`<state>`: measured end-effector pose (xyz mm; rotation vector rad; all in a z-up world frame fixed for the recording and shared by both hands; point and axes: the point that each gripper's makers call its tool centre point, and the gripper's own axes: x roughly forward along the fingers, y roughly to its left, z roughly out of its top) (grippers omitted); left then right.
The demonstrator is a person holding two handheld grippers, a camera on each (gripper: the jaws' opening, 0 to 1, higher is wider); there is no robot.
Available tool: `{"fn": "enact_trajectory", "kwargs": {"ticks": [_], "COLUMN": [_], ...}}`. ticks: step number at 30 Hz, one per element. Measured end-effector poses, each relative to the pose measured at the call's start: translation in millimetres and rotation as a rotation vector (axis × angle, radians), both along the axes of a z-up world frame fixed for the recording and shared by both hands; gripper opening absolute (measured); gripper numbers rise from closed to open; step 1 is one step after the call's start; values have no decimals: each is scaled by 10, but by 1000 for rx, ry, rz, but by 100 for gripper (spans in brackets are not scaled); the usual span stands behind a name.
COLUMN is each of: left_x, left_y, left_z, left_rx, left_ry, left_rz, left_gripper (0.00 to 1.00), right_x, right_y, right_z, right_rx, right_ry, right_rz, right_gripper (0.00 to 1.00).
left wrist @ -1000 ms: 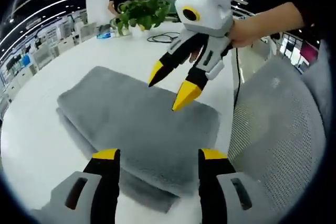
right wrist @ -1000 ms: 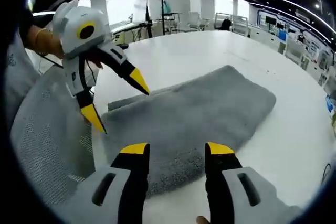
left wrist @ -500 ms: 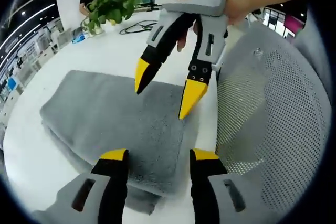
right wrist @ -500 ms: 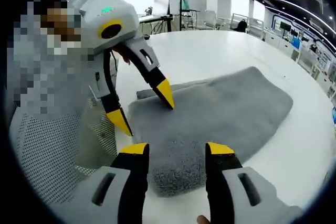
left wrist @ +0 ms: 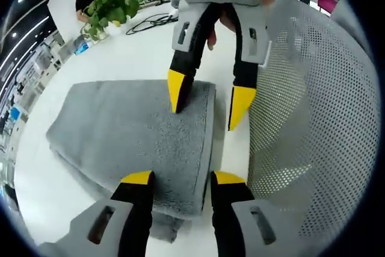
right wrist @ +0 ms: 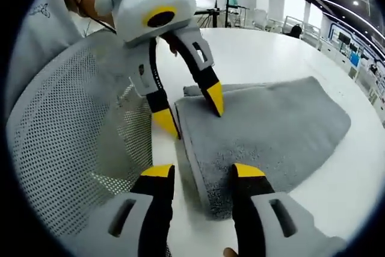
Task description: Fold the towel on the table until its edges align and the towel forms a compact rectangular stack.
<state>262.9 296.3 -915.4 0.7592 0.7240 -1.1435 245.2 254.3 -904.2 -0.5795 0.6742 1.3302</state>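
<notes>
white table [left wrist: 129, 49] | folded grey towel [left wrist: 129, 127] | potted plant [left wrist: 111, 7] | black cable [left wrist: 150, 23]

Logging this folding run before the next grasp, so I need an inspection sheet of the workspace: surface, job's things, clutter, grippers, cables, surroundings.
Surface: white table, bare around the towel.
Job's things: grey towel, folded in layers, lower layers poking out at the near corner; edges not fully aligned.
Clutter: potted plant at the table's far edge.
Grippers: left gripper open, jaws astride the towel's near edge; right gripper open, likewise astride that edge. Each faces the other along it.
Cables: a dark cable lies on the table near the plant.
Surroundings: grey mesh chair back close beside the table; open office with desks and ceiling lights behind; a person stands beyond the plant.
</notes>
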Motion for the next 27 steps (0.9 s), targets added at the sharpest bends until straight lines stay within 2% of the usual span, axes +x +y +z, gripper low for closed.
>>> {"fn": "enact_trajectory", "kwargs": {"ticks": [3,7,8,11,15,21,27], "left_x": [14,39,46,50,65,74,91], "left_y": [-3,-3,-4,-3,8,5,3], "left_z": [-6,-6,-7,1,-2,13,24], "left_rx": [-16,-17,-17,-18,-34,-28,-23], "left_ry": [10,5,2,-5,-13,-14,-23], "left_rz": [12,19,22,22,18,19,18], "left_gripper": [37,33,32,30,26,23,19], "right_x": [13,14,20,39,163,155,219], "right_y": [-24,-40,-47,-31,-52,-42,-44], "right_z": [-15,-72,-91,-102,-84,-90,-82], "right_rx": [1,-32,-60,-64,-37,-54,-51], "right_ry": [-5,-55,-89,-107,-101,-109,-85], "right_rz": [-10,11,36,22,-33,-5,-35], "right_gripper": [36,35,35,32,20,18,10]}}
